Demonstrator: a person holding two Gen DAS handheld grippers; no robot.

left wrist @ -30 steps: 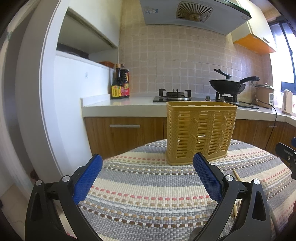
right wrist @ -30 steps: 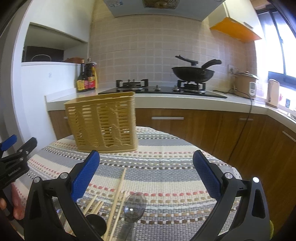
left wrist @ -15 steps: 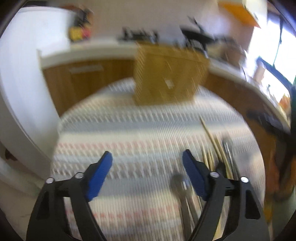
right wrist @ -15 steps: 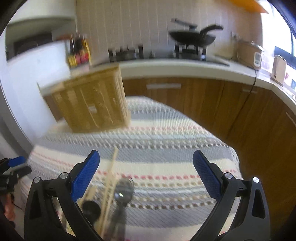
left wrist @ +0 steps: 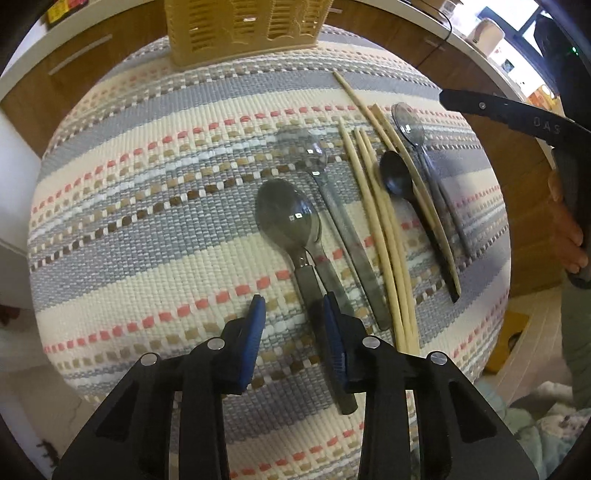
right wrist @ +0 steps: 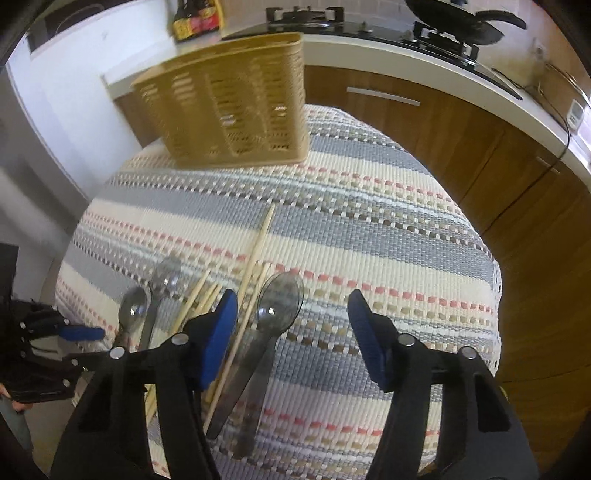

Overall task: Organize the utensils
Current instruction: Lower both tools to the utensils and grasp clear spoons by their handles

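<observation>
Several spoons and wooden chopsticks (left wrist: 384,206) lie on a round table with a striped woven cloth (left wrist: 147,206). A yellow slotted utensil basket (left wrist: 240,26) stands at the far edge; it also shows in the right wrist view (right wrist: 229,99). My left gripper (left wrist: 293,314) is open, low over the cloth, its right finger beside the handle of a large grey spoon (left wrist: 291,229). My right gripper (right wrist: 291,314) is open above a clear grey spoon (right wrist: 277,306), with the chopsticks (right wrist: 255,266) beside its left finger.
A kitchen counter (right wrist: 424,66) with wooden cabinets, a gas stove (right wrist: 306,14) and a black wok (right wrist: 461,18) curves behind the table. Sauce bottles (right wrist: 195,18) stand at the counter's left. The right gripper's black body (left wrist: 517,118) shows at the left view's right edge.
Both grippers have tilted down from looking across the kitchen to looking onto the table. The left gripper's jaws have narrowed and sit close to the large grey spoon's handle.
</observation>
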